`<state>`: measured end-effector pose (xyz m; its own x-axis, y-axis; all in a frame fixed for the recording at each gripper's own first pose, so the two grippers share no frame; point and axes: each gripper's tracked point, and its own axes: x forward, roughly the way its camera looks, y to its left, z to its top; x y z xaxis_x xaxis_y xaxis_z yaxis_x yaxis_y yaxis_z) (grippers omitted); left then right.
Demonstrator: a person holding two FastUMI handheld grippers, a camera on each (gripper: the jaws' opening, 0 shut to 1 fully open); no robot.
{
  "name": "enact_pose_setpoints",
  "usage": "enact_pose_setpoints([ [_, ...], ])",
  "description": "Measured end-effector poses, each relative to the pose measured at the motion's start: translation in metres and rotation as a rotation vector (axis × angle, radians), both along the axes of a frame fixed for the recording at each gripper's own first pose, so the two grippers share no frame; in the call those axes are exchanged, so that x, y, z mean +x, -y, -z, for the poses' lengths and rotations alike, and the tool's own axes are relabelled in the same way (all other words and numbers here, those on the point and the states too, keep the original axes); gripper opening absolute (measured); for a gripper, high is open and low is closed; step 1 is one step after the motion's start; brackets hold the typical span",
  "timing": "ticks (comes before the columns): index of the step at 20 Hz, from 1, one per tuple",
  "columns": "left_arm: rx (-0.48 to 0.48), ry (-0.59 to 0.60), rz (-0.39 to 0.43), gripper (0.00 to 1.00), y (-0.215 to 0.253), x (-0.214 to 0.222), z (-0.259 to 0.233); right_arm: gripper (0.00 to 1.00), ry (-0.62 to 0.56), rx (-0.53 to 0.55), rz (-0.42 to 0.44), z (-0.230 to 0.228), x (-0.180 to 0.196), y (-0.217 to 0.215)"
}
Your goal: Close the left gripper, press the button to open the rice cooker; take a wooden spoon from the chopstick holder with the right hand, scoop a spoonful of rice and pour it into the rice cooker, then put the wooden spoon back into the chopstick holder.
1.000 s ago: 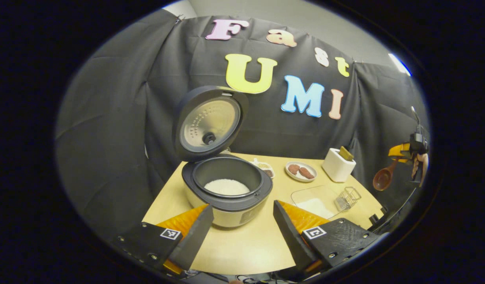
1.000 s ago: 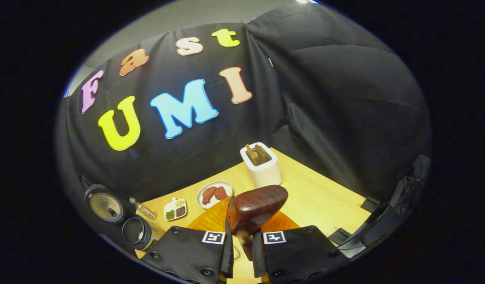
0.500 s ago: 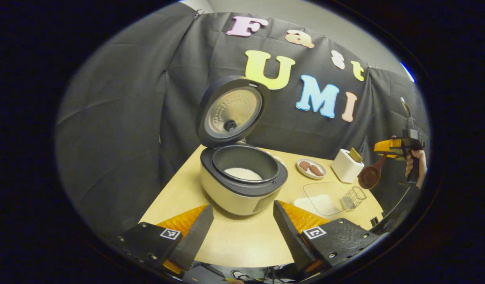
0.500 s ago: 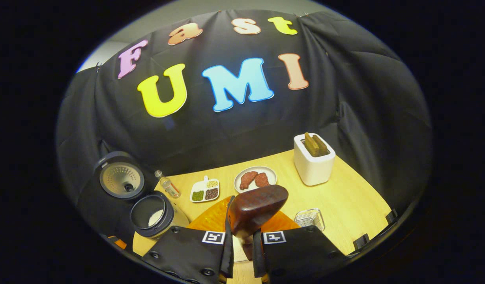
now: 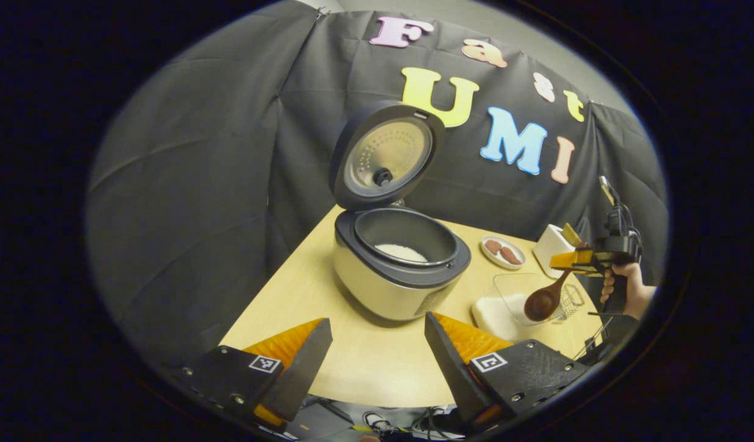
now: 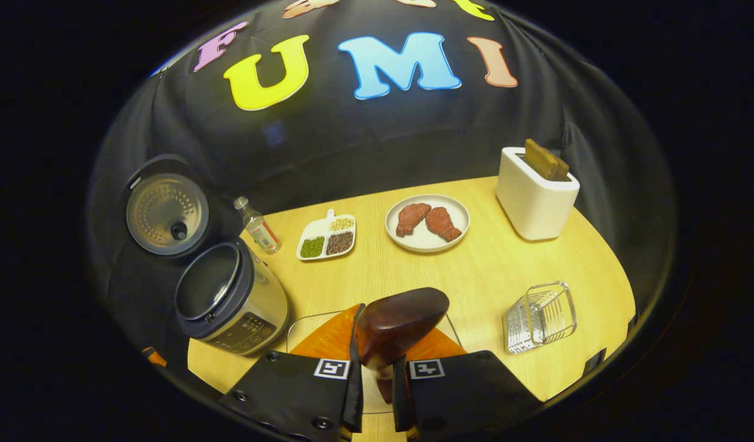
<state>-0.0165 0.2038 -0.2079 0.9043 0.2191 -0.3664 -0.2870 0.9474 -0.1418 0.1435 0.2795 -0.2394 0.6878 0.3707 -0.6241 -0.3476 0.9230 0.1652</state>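
Observation:
The rice cooker [image 5: 401, 276] stands open with its lid [image 5: 386, 156] up and white rice [image 5: 401, 252] in the pot. My left gripper [image 5: 377, 350] hovers open in front of it, over the table's near edge, holding nothing. At the right, a hand [image 5: 622, 291] holds my right gripper [image 5: 588, 258], and the wooden spoon [image 5: 541, 302] hangs bowl-down over the glass rice tray [image 5: 496, 307]. In the right gripper view my right gripper [image 6: 377, 374] is shut on the spoon's handle, with the spoon bowl [image 6: 401, 322] just ahead. The chopstick holder [image 6: 539, 316] sits to its right and the cooker [image 6: 229, 301] to its left.
Along the back of the table [image 6: 487, 270] stand a small bottle [image 6: 259, 226], a divided dish of beans [image 6: 326, 236], a plate with two pieces of meat [image 6: 427, 222] and a white toaster [image 6: 536, 193]. The glass tray's rim [image 6: 297, 328] shows under the spoon.
My right gripper has come down and tipped toward the table with the spoon, now over the glass tray. My left gripper has drifted left and back, still open.

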Motion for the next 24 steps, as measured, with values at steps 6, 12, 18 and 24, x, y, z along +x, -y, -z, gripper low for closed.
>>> enact_pose_setpoints([
  [6,0.018,-0.006,-0.013,0.96,-0.004,0.007,0.002,0.21,-0.043,-0.016,-0.016,0.034,-0.003,-0.022],
  [12,0.015,0.001,-0.03,0.96,-0.007,0.001,0.0,0.22,-0.162,0.09,0.01,0.041,-0.022,-0.042],
  [18,0.025,-0.001,-0.035,0.96,-0.005,-0.004,-0.004,0.22,-0.309,0.211,0.049,0.04,-0.032,-0.061],
  [24,0.036,0.015,-0.038,0.96,0.0,-0.007,-0.01,0.21,-0.333,0.27,0.088,0.031,-0.028,-0.047],
])
